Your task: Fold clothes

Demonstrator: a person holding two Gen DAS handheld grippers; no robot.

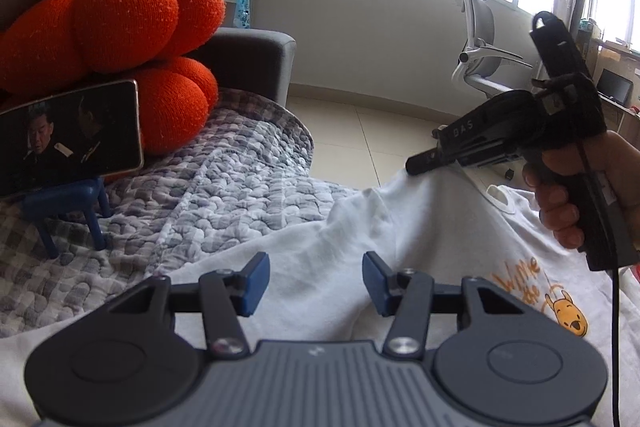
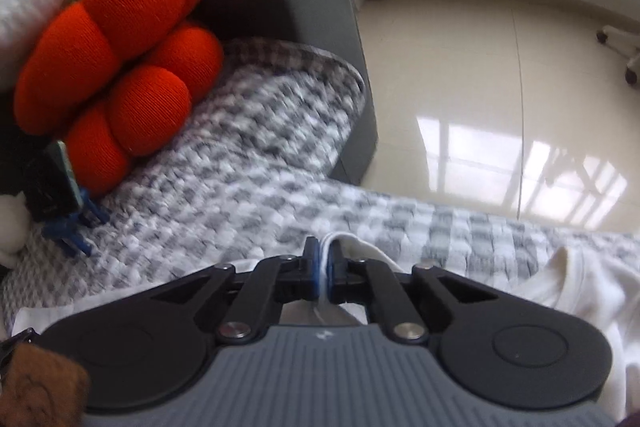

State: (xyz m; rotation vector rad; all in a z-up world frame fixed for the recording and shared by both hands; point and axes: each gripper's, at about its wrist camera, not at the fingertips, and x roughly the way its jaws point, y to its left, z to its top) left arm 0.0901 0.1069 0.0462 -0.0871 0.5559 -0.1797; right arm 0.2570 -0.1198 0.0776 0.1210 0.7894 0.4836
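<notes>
A white T-shirt with an orange bear print lies on the grey checked quilt. My left gripper is open just above the shirt's middle, holding nothing. My right gripper is shut on a fold of the white T-shirt and lifts it off the quilt. In the left wrist view the right gripper pulls the shirt's shoulder up into a peak, near the collar.
An orange plush cushion and a phone on a blue stand sit at the left on the quilt. A grey sofa arm is behind. Tiled floor and an office chair lie beyond the quilt's edge.
</notes>
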